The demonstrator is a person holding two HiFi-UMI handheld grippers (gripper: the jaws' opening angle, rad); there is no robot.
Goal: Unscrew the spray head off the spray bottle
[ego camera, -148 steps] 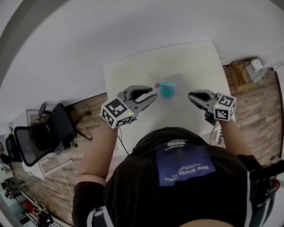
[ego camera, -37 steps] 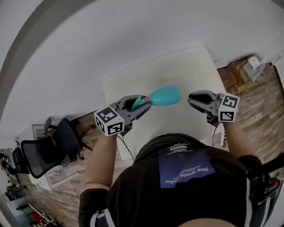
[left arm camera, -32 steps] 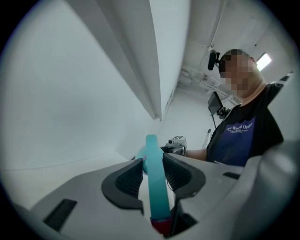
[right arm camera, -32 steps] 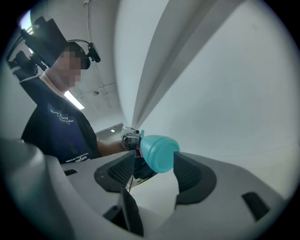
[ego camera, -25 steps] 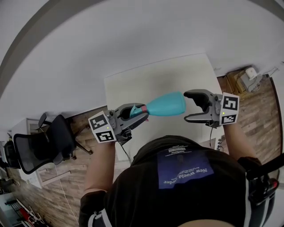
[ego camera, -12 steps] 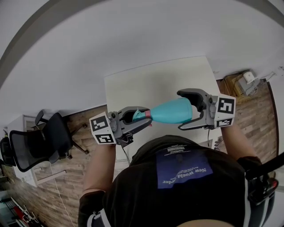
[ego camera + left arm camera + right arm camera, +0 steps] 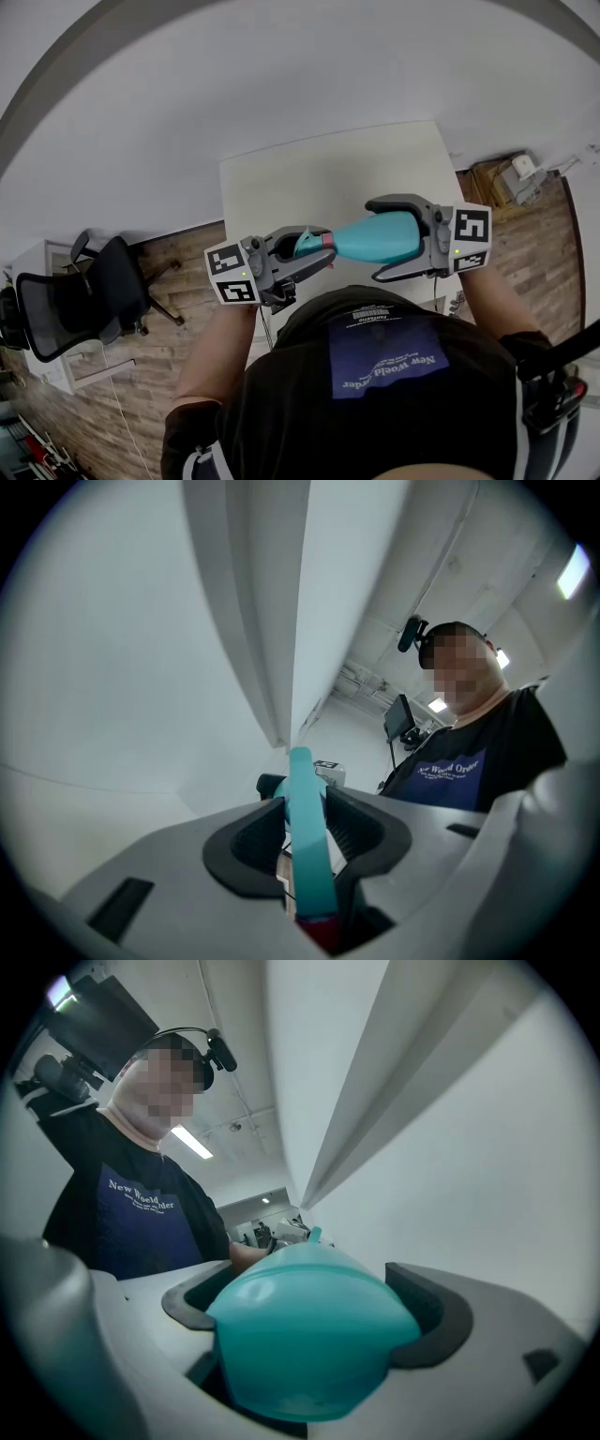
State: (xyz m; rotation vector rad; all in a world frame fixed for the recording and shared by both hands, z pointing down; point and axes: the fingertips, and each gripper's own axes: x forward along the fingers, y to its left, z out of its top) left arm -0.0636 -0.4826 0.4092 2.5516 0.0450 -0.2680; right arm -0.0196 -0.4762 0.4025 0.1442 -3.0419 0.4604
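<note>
White wall (image 7: 281,75) fills the upper part of the head view, and a pale table (image 7: 309,178) stands against it on a wooden floor (image 7: 187,246), with a black office chair (image 7: 84,291) off to the left. Nearer the camera is the person's black T-shirt (image 7: 309,412) with its blue printed patch. Both grippers are raised in front of the chest, above the near edge of the table, and point toward each other. The teal spray bottle (image 7: 375,237) lies on its side in the air between them, clear of the table, its base toward the right and its neck toward the left. The left gripper (image 7: 321,247) is closed narrowly on the spray head (image 7: 304,242). Its own view shows the teal trigger lever running up between the two dark pads, both of them against it, with a pink part at the root. The right gripper (image 7: 375,240) has just been opening its jaws and they now stand at their widest, one on each side of the bottle's broad body. In the right gripper view the rounded teal base bulges toward the camera between the pads, and no firm clamp on it shows there. A pink collar sits where the head meets the bottle's neck.
</note>
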